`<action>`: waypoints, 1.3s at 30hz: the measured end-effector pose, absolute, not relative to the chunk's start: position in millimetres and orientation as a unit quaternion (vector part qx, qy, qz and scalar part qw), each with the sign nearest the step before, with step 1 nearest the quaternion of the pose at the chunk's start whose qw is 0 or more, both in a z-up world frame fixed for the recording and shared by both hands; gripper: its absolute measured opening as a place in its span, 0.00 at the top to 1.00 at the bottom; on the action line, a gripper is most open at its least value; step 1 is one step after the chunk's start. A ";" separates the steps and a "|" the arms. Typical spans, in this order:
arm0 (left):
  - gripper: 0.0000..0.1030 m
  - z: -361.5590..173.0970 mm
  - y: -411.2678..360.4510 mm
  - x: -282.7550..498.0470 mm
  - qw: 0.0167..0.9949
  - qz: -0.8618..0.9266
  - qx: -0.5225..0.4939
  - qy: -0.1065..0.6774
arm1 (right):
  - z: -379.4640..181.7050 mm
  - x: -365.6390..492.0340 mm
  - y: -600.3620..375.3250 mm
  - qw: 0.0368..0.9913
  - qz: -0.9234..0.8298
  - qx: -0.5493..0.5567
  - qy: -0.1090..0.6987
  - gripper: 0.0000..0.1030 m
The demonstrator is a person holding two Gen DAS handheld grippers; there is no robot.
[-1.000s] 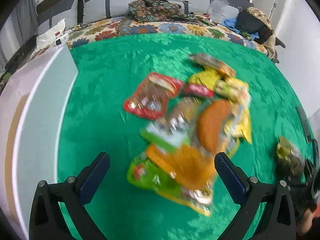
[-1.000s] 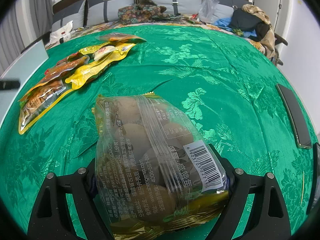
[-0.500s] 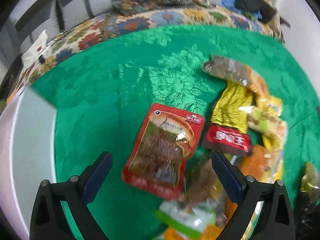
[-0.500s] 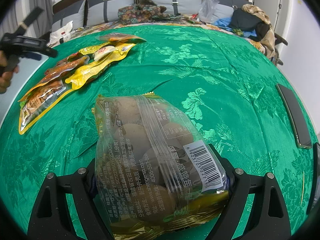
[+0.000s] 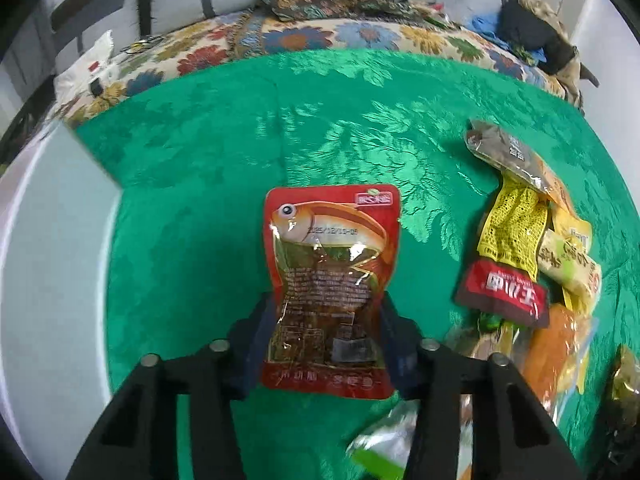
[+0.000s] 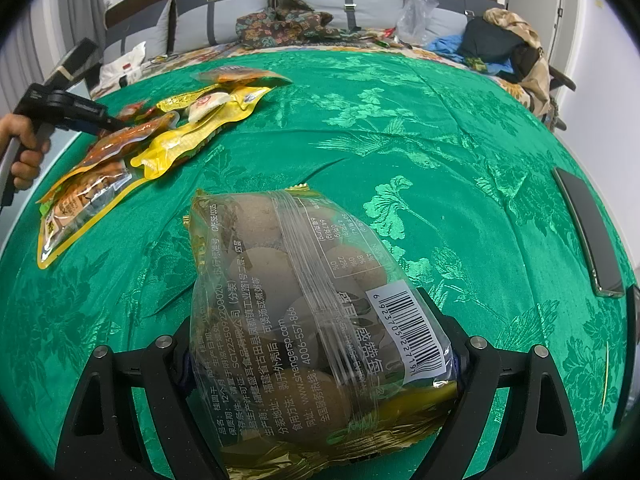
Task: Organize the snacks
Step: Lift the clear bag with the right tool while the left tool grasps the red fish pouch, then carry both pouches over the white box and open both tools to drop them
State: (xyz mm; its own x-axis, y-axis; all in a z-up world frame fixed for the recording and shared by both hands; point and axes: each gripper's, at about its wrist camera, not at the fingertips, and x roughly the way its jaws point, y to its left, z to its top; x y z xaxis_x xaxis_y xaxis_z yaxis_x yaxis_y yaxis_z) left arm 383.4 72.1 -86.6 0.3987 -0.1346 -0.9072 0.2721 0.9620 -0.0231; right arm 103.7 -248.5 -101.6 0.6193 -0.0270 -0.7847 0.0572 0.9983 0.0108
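Left gripper (image 5: 326, 320): fingers (image 5: 256, 332) just closed, now clamping lower half of red fish snack pouch (image 5: 330, 280); pouch top sticks out toward 12 o'clock over green bedspread (image 5: 192, 208).

Snack pile (image 5: 528, 248) lies at 3 o'clock, just beside.

Right gripper (image 6: 320, 336): fingers grasping clear longan bag (image 6: 304, 312), bag centred between them.

Advice: lift pouch straight, keep squeeze steady, clear pile before carrying.

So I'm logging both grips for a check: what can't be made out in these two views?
- Left wrist view: the left gripper pads are hidden behind the red fish packet.
- Left wrist view: the green-and-white packet is blurred, partly behind a finger.
- Right wrist view: the right gripper pads are hidden by the clear bag of brown balls.
- Right wrist view: the snack pile labels are too small to read.
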 end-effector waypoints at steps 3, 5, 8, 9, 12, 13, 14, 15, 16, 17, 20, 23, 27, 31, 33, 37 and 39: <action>0.59 -83.9 95.3 362.2 0.838 -0.107 0.046 0.533 | -101.6 103.8 -248.6 0.900 -0.023 0.017 0.436 0.12; 0.59 -79.0 106.6 345.9 0.839 -0.100 0.030 0.534 | -101.5 103.8 -248.7 0.900 -0.023 0.017 0.435 0.12; 0.59 -64.5 126.8 307.8 0.842 -0.106 -0.011 0.529 | -101.6 103.7 -248.6 0.900 -0.023 0.017 0.435 0.12; 0.59 -59.0 133.8 294.2 0.844 -0.110 -0.023 0.525 | -101.6 103.7 -248.6 0.900 -0.023 0.017 0.435 0.12; 0.59 -43.2 150.2 249.0 0.848 -0.123 -0.053 0.513 | -101.7 103.7 -248.5 0.900 -0.023 0.017 0.435 0.12; 0.59 -38.2 155.1 231.2 0.849 -0.127 -0.062 0.509 | -101.7 103.7 -248.6 0.900 -0.023 0.017 0.435 0.12; 0.59 -36.3 157.2 218.6 0.849 -0.130 -0.068 0.507 | -101.8 103.6 -248.5 0.900 -0.023 0.017 0.435 0.12; 0.59 -36.1 159.9 204.4 0.849 -0.131 -0.074 0.507 | -101.7 103.7 -248.5 0.900 -0.023 0.017 0.435 0.12; 0.59 -36.8 161.9 191.1 0.849 -0.132 -0.077 0.507 | -101.7 103.7 -248.5 0.900 -0.023 0.017 0.435 0.12; 0.59 -38.0 160.7 181.1 0.848 -0.132 -0.078 0.507 | -101.9 103.6 -248.4 0.900 -0.023 0.017 0.435 0.12; 0.59 -43.4 160.4 156.0 0.847 -0.134 -0.085 0.507 | -101.4 103.2 -250.1 0.900 -0.018 0.021 0.435 0.12; 0.59 -48.2 159.9 139.1 0.847 -0.140 -0.097 0.503 | -94.8 106.4 -259.6 0.885 0.027 0.052 0.461 0.14; 0.59 -47.5 160.4 127.1 0.850 -0.149 -0.104 0.494 | -69.6 108.7 -277.1 0.873 0.067 0.108 0.471 0.14; 0.59 -40.9 164.0 118.7 0.854 -0.156 -0.118 0.483 | -63.1 127.8 -267.7 0.844 0.082 0.078 0.525 0.14; 0.59 -32.2 168.2 113.3 0.858 -0.159 -0.123 0.473 | -69.1 134.8 -251.7 0.826 0.083 0.017 0.557 0.14; 0.59 0.2 186.9 99.2 0.872 -0.159 -0.132 0.444 | -66.2 132.1 -250.3 0.828 0.052 0.007 0.559 0.27; 0.59 17.8 203.5 95.8 0.877 -0.157 -0.150 0.430 | -55.2 127.3 -256.4 0.834 0.050 0.044 0.548 0.27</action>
